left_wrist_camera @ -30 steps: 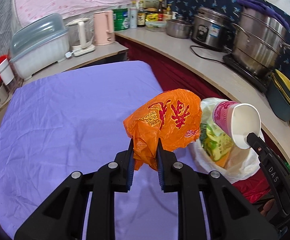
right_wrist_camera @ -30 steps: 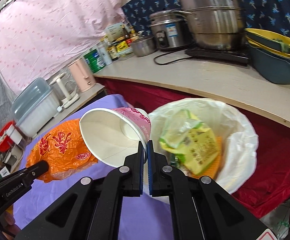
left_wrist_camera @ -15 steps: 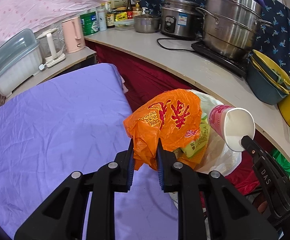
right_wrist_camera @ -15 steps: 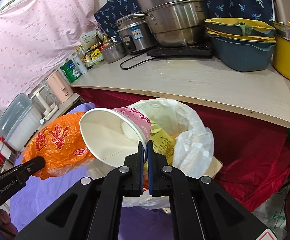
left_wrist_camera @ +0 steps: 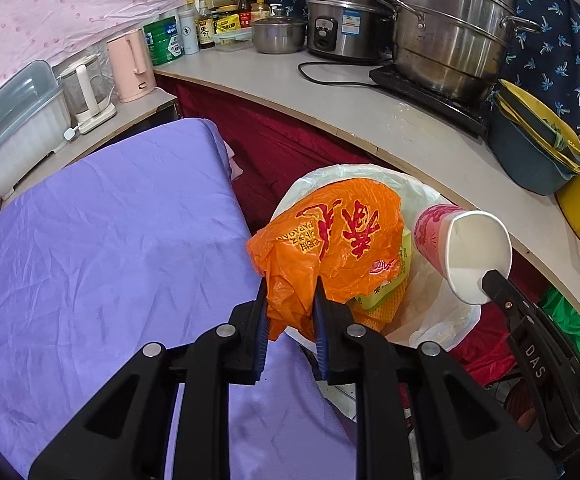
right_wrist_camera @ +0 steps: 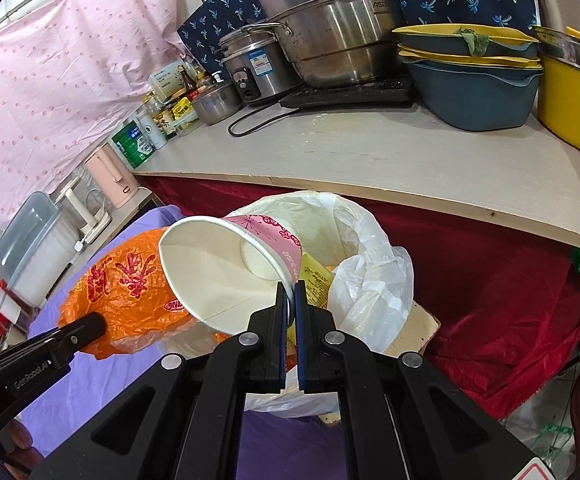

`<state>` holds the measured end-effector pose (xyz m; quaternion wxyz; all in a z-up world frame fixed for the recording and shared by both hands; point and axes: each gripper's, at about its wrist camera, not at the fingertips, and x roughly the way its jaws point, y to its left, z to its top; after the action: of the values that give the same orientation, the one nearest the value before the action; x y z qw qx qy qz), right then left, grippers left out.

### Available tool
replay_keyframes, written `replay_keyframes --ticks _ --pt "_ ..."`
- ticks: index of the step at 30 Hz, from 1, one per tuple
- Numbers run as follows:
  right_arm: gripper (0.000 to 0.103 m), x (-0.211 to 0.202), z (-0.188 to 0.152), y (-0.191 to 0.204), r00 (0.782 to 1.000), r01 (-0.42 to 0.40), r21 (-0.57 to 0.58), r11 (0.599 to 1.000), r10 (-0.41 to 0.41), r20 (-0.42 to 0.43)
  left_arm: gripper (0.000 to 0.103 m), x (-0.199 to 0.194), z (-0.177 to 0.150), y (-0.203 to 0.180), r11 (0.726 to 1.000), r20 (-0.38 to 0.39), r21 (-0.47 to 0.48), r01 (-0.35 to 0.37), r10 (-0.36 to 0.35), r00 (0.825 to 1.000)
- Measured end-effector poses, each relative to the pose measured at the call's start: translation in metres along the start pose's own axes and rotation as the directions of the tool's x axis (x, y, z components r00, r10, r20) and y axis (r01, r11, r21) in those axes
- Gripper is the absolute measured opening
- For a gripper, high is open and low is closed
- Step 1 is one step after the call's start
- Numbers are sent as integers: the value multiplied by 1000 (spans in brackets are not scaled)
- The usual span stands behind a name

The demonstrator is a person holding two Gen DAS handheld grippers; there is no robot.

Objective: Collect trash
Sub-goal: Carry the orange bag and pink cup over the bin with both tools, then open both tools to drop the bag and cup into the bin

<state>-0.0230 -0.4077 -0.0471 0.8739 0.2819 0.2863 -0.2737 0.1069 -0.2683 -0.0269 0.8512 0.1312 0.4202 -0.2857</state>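
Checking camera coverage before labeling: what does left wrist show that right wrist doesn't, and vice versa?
Left wrist only: the left gripper clamping the orange plastic bag seen from behind, and most of the purple cloth.
Right wrist only: the right gripper pinching the rim of the paper cup, the cup's empty inside, and a yellow pot.
Both: bag, cup, the white-lined trash bin below them, the steamer pot, the rice cooker.

A home kitchen: a counter [left_wrist_camera: 370,120] crowded with a rice cooker [left_wrist_camera: 342,24], steamer pot [left_wrist_camera: 450,28], kettle [left_wrist_camera: 129,64] and sauce bottles [left_wrist_camera: 205,28].
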Motion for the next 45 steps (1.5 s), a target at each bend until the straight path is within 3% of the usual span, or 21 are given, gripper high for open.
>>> replay_keyframes --ticks 11,13,15,22,24,31,35,40,42,45 --pt "5 11 -4 -3 1000 7 10 1000 -6 -27 22 19 3 3 1000 -20 -7 12 -12 1000" --pt "9 12 -4 -2 1000 3 13 1000 -2 -30 27 21 4 5 1000 -19 -15 13 -14 1000" --pt "12 11 -3 -1 1000 6 16 1000 -6 -23 40 22 3 8 1000 -14 -26 0 0 1000" --pt "16 7 -2 4 1000 -1 14 1000 1 -15 44 20 4 15 999 -6 -35 -24 24 1000" --pt "19 5 -2 6 1000 -3 6 1000 3 -15 49 16 3 17 999 5 -38 -33 34 999" --pt "27 -1 -7 16 1000 -16 -23 1000 16 -17 51 7 -3 23 998 21 -39 -57 58 998" --pt "38 -6 -9 22 1000 -25 -40 999 24 -18 53 2 -8 31 996 20 -45 -79 80 997" --pt "42 -13 -14 31 999 -27 -77 997 25 -29 57 -6 -16 38 992 28 -47 -114 115 993" --pt "46 -16 -18 36 999 -29 -97 995 26 -34 64 -10 -19 40 991 32 -51 -126 128 991" --pt "50 -23 -24 43 999 -32 -133 991 27 -39 66 -18 -25 44 988 45 -54 -143 146 988"
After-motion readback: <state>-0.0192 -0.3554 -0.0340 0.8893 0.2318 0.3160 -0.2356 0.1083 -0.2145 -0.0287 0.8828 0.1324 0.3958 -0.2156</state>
